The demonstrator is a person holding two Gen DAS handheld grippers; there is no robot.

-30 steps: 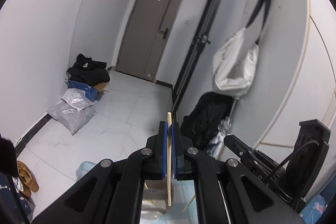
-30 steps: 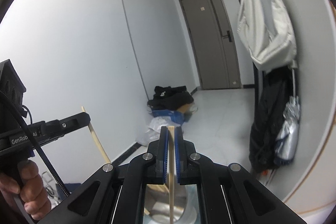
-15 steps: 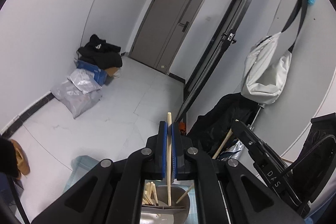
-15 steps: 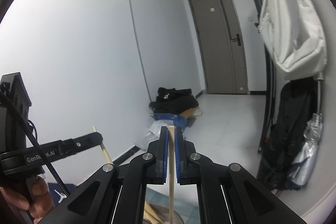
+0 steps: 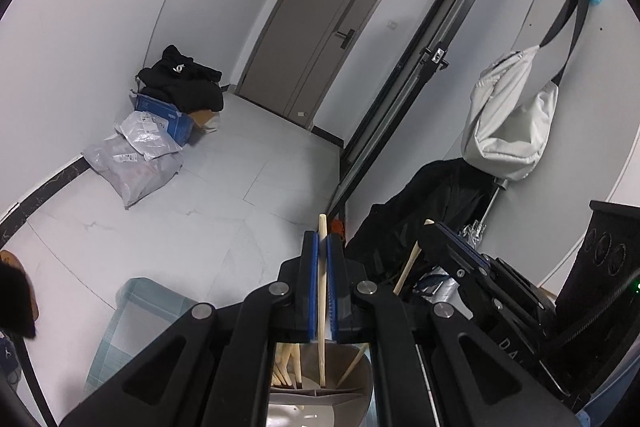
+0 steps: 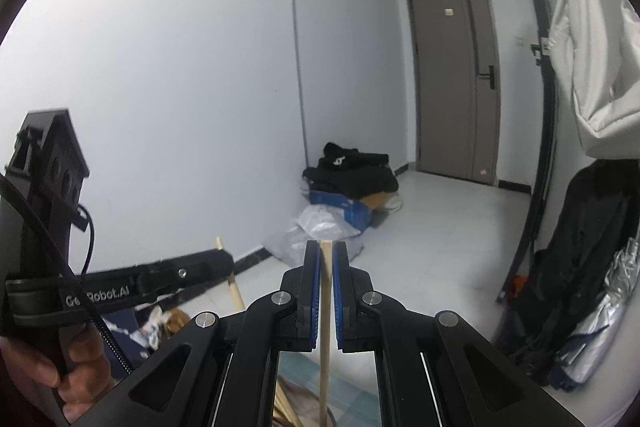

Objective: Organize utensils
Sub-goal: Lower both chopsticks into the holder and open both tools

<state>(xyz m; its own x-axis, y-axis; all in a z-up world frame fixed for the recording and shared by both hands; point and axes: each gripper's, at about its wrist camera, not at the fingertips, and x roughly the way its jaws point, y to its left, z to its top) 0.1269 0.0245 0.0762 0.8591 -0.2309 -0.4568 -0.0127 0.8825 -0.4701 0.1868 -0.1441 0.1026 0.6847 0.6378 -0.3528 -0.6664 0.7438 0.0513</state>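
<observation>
In the left wrist view my left gripper (image 5: pixel 321 243) is shut on a pale wooden chopstick (image 5: pixel 321 291) that stands upright between the blue pads. Its lower end reaches into a grey utensil holder (image 5: pixel 354 383), which has several chopsticks in it. My right gripper (image 5: pixel 434 233) hangs just to the right, with another chopstick (image 5: pixel 408 263) slanting down toward the holder. In the right wrist view my right gripper (image 6: pixel 325 251) is shut on that chopstick (image 6: pixel 325 311), above the holder (image 6: pixel 296 403). My left gripper (image 6: pixel 224 261), held by a hand (image 6: pixel 60 367), is at the left.
The holder stands on a teal checked cloth (image 5: pixel 132 307). Beyond it is a tiled floor with plastic bags (image 5: pixel 136 163) and a blue box under black clothing (image 5: pixel 180 83). A dark jacket (image 5: pixel 424 211) and a white bag (image 5: pixel 508 123) hang on the right, by a glass door (image 5: pixel 400 99).
Both grippers have come down with their chopsticks and rolled a little. The holder has risen into view under the left gripper, and the right gripper has drawn closer beside it.
</observation>
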